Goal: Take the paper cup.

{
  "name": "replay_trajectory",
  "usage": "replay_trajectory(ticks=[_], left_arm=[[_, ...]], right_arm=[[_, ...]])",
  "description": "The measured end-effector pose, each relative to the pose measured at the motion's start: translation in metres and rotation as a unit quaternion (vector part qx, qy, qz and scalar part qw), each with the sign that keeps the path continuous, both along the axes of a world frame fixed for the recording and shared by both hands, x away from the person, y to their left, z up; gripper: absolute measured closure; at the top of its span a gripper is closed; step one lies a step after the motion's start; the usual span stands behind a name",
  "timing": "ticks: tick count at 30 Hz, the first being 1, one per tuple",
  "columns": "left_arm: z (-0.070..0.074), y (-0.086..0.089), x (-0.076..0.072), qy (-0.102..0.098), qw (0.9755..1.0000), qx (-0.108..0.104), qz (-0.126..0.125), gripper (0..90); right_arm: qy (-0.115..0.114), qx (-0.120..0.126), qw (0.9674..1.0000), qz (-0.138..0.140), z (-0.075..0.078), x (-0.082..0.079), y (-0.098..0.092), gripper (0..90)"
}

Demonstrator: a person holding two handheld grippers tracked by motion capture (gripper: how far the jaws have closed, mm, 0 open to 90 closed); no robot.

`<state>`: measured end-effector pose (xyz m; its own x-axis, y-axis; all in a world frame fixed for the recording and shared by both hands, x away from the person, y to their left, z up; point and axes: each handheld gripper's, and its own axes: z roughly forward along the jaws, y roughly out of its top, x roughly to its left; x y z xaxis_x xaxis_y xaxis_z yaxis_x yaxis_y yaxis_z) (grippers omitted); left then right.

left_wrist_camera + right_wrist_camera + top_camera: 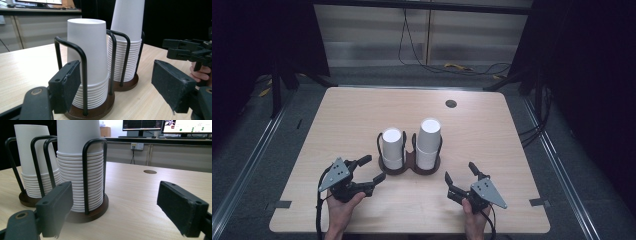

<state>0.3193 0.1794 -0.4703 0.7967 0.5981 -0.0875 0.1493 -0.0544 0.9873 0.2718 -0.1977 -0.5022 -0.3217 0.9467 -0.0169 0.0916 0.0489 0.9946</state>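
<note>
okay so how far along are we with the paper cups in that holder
Barely started. Done: nothing shows as taken; both stacks of white paper cups, the shorter left one and the taller right one, sit upside down in the dark wire two-ring holder. In hand: nothing; the left gripper and right gripper stand open near the holder, gripping nothing. Left: presumably closing on a cup and lifting it off.

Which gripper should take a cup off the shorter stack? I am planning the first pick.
Left, probably. The left gripper sits open just before the shorter stack; the right gripper faces the taller stack, which stands between it and the shorter one.
</note>
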Motion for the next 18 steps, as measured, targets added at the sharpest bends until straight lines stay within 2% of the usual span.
replay_trajectory(ticks=[4,6,10,14,18], left_arm=[[0.009,0.000,0.004,0.002,0.9999,0.010,-0.009,23.5],[0.012,0.001,0.006,-0.001,0.9998,0.018,-0.011,26.7],[0.019,0.001,0.012,-0.003,0.9997,0.022,-0.009,24.8],[0.027,0.000,0.016,-0.004,0.9998,0.017,-0.011,24.4],[0.035,0.000,0.021,-0.004,0.9995,0.026,-0.015,24.3]], right_arm=[[0.002,-0.002,1.0000,-0.002,0.000,0.000,0.000,13.2],[0.001,-0.001,1.0000,-0.002,0.000,0.000,0.000,13.3],[0.002,0.001,1.0000,-0.001,0.000,0.000,0.000,13.3],[0.000,-0.001,1.0000,0.000,0.000,0.000,-0.001,13.3],[0.001,0.000,1.0000,0.000,0.000,0.000,0.000,13.3]])
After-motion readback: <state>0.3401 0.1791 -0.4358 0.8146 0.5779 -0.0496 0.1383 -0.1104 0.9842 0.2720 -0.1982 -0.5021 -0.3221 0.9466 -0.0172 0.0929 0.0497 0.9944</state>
